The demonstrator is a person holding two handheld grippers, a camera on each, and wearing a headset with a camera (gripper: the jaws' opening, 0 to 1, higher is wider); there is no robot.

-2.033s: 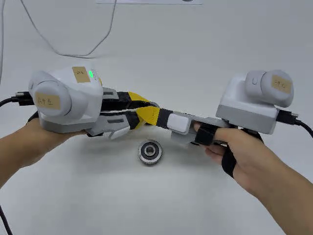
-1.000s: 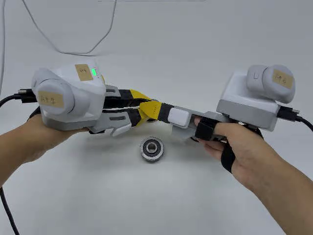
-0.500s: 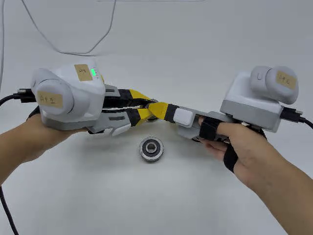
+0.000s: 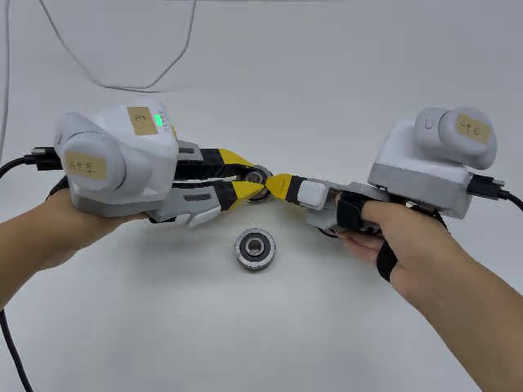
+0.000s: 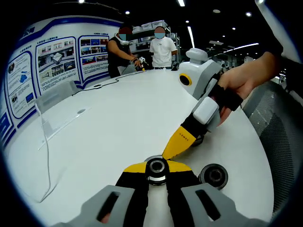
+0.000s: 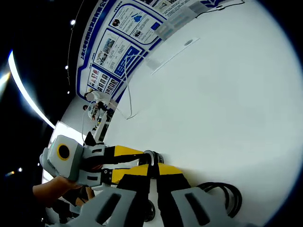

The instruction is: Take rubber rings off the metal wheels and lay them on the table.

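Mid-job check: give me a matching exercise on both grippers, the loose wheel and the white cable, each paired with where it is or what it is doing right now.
Things:
1. left gripper
2. right gripper
3. loose wheel
4. white cable

Places or states:
A. lies flat on the table, nearer the person than the jaws
B. tip against the metal wheel held in the other jaws
C. loops across the far side of the table
D. shut on that metal wheel

Pairs: 1-D, 2-B, 3-A, 4-C.

White table [image 4: 327, 82], blue wall posters [image 5: 61, 54], ceiling lights [image 5: 191, 37]
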